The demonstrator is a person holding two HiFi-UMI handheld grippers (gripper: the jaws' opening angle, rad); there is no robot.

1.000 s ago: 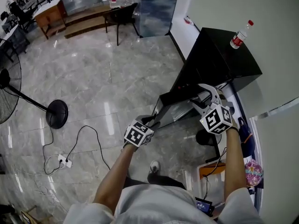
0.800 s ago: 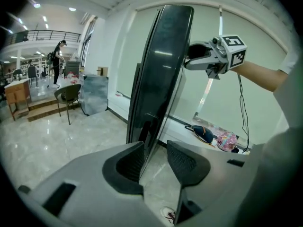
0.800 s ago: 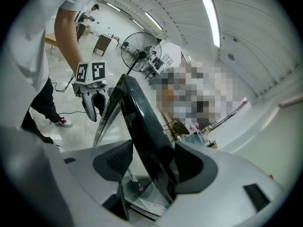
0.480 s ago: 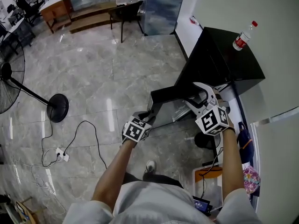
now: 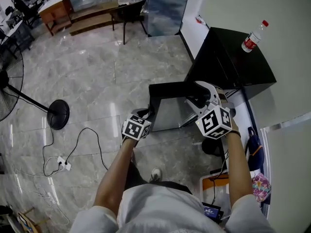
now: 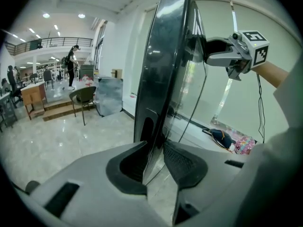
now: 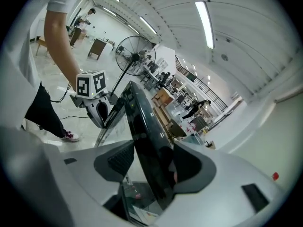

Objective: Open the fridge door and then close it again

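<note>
A low black fridge (image 5: pixel 233 57) stands against the white wall, and its glass door (image 5: pixel 170 108) hangs wide open toward me. My left gripper (image 5: pixel 146 114) is at the door's free edge. In the left gripper view the door (image 6: pixel 165 79) runs between the jaws of the left gripper (image 6: pixel 154 162); they have just been closing and both pads now press on it. My right gripper (image 5: pixel 201 92) straddles the door's top edge near the fridge. Its jaws have just been closing a little, and the door (image 7: pixel 142 122) sits loosely between them in the right gripper (image 7: pixel 151 167).
A plastic bottle (image 5: pixel 253 37) stands on the fridge top. A pedestal fan (image 5: pixel 29 101) and a power strip with cable (image 5: pixel 63 165) are on the marble floor to the left. A chair (image 5: pixel 129 13) stands farther off, bags (image 5: pixel 255 144) lie by the wall, and my shoe (image 5: pixel 155 174) is below the door.
The door has swung further open, toward the left. Both grippers moved left with it, the left one more. The left jaws have narrowed onto the door's edge.
</note>
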